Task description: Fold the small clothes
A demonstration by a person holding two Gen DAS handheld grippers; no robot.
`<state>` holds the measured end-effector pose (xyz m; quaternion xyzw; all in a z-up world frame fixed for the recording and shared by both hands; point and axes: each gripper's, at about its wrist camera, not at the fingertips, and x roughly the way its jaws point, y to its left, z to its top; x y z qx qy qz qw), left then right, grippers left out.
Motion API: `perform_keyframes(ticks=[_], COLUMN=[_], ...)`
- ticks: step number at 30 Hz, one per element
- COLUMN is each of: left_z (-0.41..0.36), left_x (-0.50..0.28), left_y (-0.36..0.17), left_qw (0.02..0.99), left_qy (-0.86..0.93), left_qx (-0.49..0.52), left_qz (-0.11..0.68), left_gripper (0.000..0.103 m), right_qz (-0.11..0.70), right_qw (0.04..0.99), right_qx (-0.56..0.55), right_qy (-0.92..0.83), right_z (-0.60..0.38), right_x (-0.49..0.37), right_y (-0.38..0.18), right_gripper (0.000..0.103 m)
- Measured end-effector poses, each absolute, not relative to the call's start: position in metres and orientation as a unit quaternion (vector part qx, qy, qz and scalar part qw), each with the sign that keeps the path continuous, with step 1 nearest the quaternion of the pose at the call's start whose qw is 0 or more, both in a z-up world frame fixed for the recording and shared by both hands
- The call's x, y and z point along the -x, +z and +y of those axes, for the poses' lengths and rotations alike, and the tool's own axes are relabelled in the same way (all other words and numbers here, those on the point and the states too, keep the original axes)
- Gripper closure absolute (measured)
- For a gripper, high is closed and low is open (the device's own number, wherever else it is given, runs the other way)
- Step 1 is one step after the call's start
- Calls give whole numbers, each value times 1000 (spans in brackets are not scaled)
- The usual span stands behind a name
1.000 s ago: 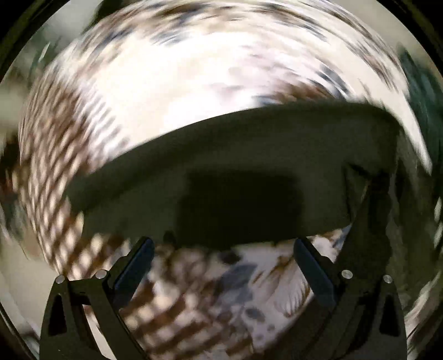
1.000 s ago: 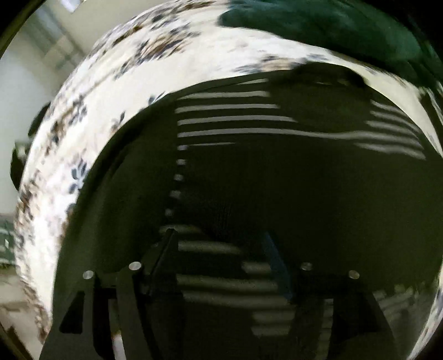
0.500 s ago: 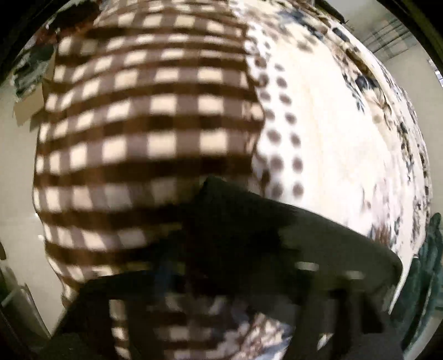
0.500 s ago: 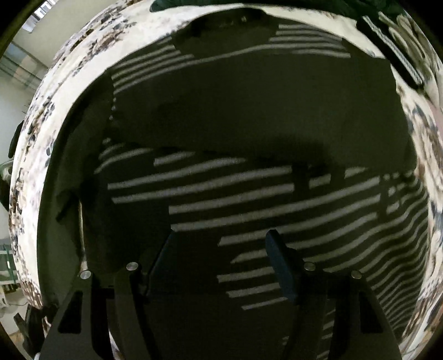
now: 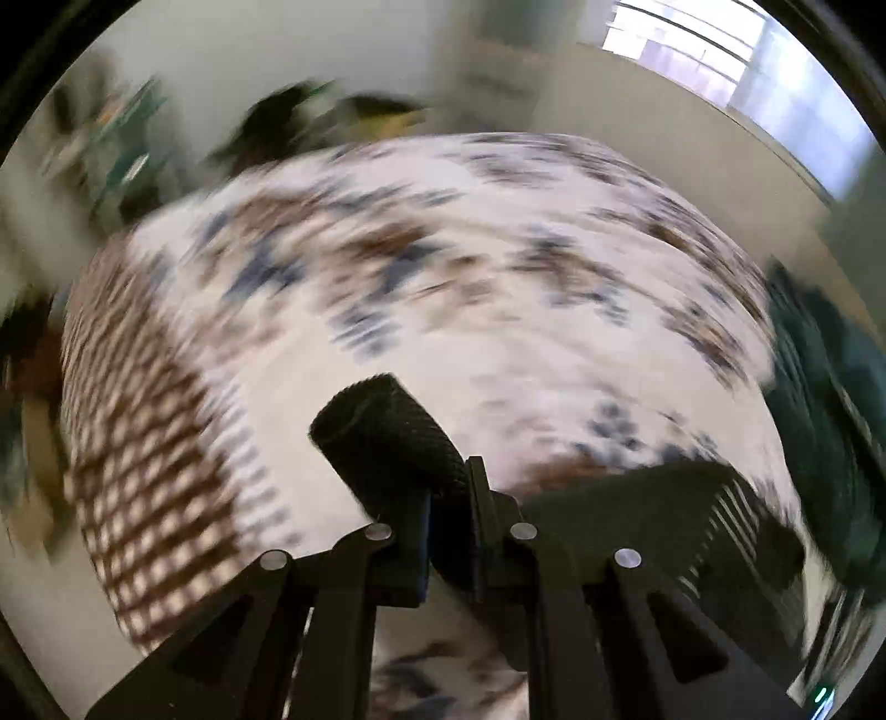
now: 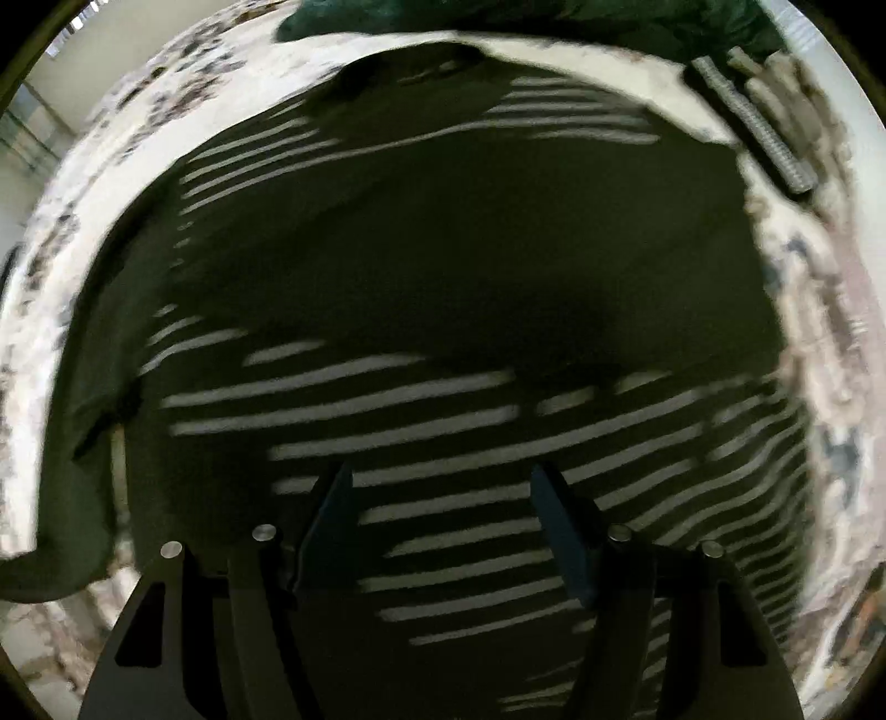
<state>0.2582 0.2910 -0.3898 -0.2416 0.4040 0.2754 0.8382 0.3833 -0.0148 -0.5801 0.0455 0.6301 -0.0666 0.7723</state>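
1. The dark striped garment (image 6: 443, 266) lies spread on the bed under the right gripper (image 6: 443, 498) and fills most of the right wrist view; pale stripes cross its near half and its far edge.
2. A cuff-like rolled end of the garment (image 5: 387, 437) is pinched between the jaws of the left gripper (image 5: 448, 498), which are closed on it. The end stands up past the fingertips, and the rest of the garment trails off to the right in that view.
3. A second ago the left jaws stood wide over a flat dark edge of cloth. Now they are clamped on it, and the left wrist view looks out across the bed to the far wall instead of down at the cover.
4. The right gripper's jaws are opening; the striped cloth lies below the gap and the pads (image 6: 326, 526) do not press on it. Compared with a second ago, more of the striped half of the garment shows beneath them.
5. The bed cover (image 5: 498, 310) is white with blurred blue and brown floral print. A brown-and-white checked blanket (image 5: 144, 459) lies at its left side.
6. A dark green cloth (image 6: 498, 22) lies beyond the garment's far edge.
7. Beyond the bed are a pale wall and a bright window (image 5: 720, 61) at upper right. The left wrist view is blurred.
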Motion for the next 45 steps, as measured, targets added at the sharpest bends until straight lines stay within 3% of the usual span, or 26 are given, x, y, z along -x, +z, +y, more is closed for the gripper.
perform_keyframes(ticks=[3,13,18,21,22,23,25,29,34,39,45], left_z=[228,-78,-221,-263,-269,-274,-271,-208,-60,64,95], left_x=[-301,-417,-431,-428,-427,-426,-423,-404,-388,-404,-444], left_y=[-370,-368,-409,-443,-450,-455,-459,-440,-431,-484,-525], left_qw=[864,874,840,814,810,806,802,810,829,802,794], left_qy=[216,-26,-116,-141,-151,-160,-162,-150,-19,103,128], left_qx=[195,136,90,79,78,74,62,86,95,98,75], left_qz=[411,466,523,557,562,566,572,561,551,581,590], left_gripper=[95,95,94,88,75,50,15,15,15,15,15], right_qz=[621,617,618,623,624,625,627,629,615,599,597], right_qw=[779,767,752,745,744,743,744,740,735,747,765], right_qx=[-58,-128,-158,-166,-167,-167,-170,-189,-261,-279,-225], right_qy=[-71,-124,-164,-172,-172,-169,-158,-144,-117,-68,-85], right_z=[-45,-187,-272,-303,-309,-316,-327,-344,-348,-316,-293], right_x=[-394,-406,-387,-379,-377,-375,-371,-366,-369,-426,-504], right_y=[-576,-572,-571,-571,-570,-570,-567,-559,-540,-545,-575], right_gripper=[14,13,13,13,13,13,13,13,13,14,18])
